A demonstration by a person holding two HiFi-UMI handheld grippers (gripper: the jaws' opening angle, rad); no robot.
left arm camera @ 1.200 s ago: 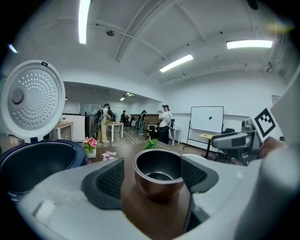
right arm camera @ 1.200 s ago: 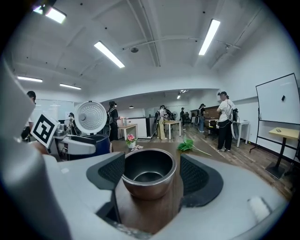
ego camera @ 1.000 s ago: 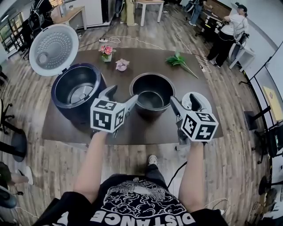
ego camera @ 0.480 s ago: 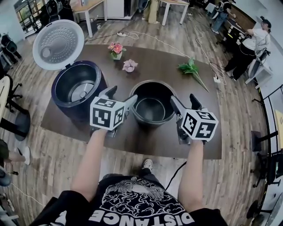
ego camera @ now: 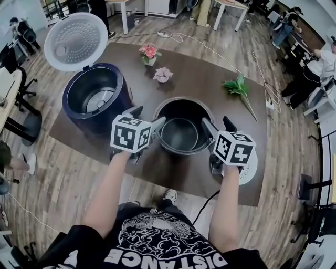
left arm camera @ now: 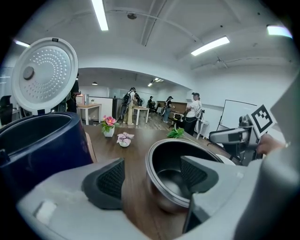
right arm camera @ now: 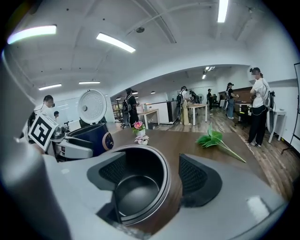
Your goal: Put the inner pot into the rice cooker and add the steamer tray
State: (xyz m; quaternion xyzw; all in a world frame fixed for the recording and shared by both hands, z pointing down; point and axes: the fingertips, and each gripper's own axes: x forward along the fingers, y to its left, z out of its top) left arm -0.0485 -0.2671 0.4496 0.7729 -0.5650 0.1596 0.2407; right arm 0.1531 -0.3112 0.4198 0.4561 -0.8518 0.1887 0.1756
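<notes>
We are getting hold of the round dark metal pot [ego camera: 181, 126] on the brown worktop [ego camera: 205, 68], beside the blue rice cooker [ego camera: 94, 97]. Our left tool [ego camera: 148, 116] and right tool [ego camera: 217, 123] are open over its rim. Next we should squeeze and lift.

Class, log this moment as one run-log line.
inner pot: on table, ungripped | left gripper: open, jaws astride rim | right gripper: open, jaws astride rim | rice cooker: lid up, no pot

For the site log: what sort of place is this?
Likely an open office or lab, not a kitchen: desks, a whiteboard, strip lights overhead, and people standing around.
</notes>
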